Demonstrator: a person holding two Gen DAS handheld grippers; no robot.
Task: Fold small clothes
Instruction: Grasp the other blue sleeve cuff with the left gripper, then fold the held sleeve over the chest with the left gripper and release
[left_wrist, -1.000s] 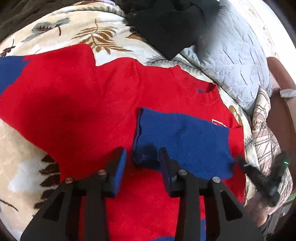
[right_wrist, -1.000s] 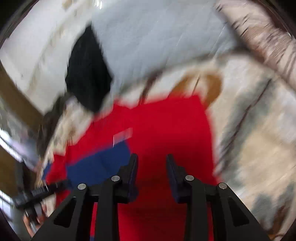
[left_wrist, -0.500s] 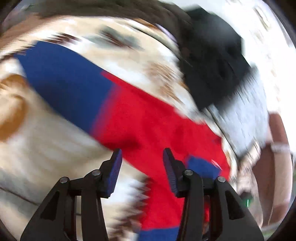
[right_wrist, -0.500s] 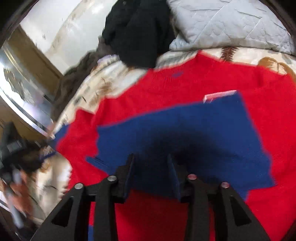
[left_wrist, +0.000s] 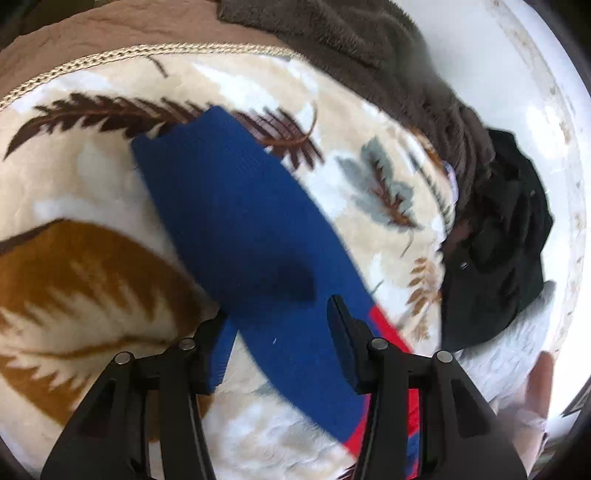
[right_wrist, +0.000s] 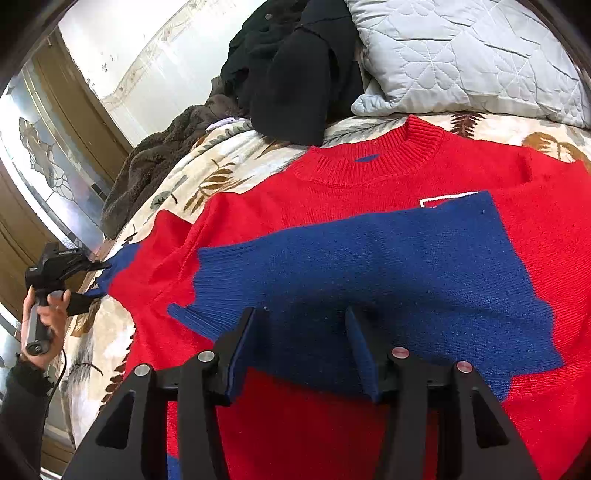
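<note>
Since a second ago: left tongs (left_wrist: 280, 332) swung off the red sweater's (right_wrist: 369, 173) body out to its spread blue sleeve (left_wrist: 236, 229), jaws having widened then holding part open, gripping nothing. Right tongs (right_wrist: 299, 347) now steady, jaws just been opening, released above the folded blue sleeve (right_wrist: 388, 266), pads clear of the knit. Blue sleeve directly ahead of and under each pair of tongs. One sweater on the leaf-print blanket (left_wrist: 92, 277); two sleeves, one folded across the chest, one outstretched; one black garment (right_wrist: 295, 74); one quilted pillow (right_wrist: 461, 55).
</note>
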